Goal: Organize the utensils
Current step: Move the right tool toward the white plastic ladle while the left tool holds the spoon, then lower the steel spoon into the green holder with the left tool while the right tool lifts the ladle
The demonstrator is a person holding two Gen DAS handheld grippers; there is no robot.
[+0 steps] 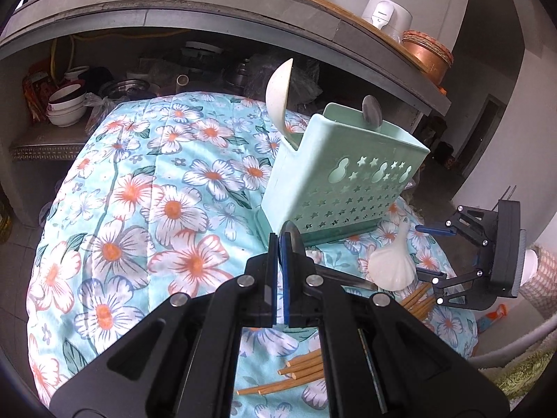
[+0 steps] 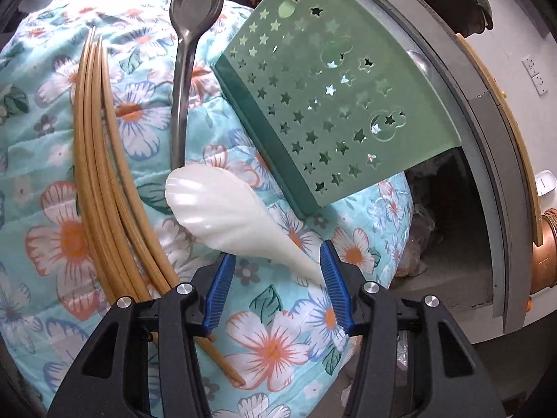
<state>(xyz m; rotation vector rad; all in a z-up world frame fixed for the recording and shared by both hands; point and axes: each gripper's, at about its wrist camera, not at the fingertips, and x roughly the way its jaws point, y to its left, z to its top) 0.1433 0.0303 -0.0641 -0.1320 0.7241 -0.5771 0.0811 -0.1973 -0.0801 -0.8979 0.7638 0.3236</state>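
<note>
A mint-green star-punched utensil holder stands on the floral cloth, with a white spoon and a metal utensil end sticking out. My left gripper is shut, its tips right beside the bowl of a metal spoon lying on the cloth; whether it pinches the rim I cannot tell. A white shell-shaped spoon lies by the holder. My right gripper straddles its handle end, which rests against the right pad; the left pad stands clear. Bamboo chopsticks lie alongside.
Behind the cloth-covered table a dark shelf holds stacked bowls and pots. The counter above carries bottles, a white appliance and a copper pot. The cloth's right edge drops off close to the holder.
</note>
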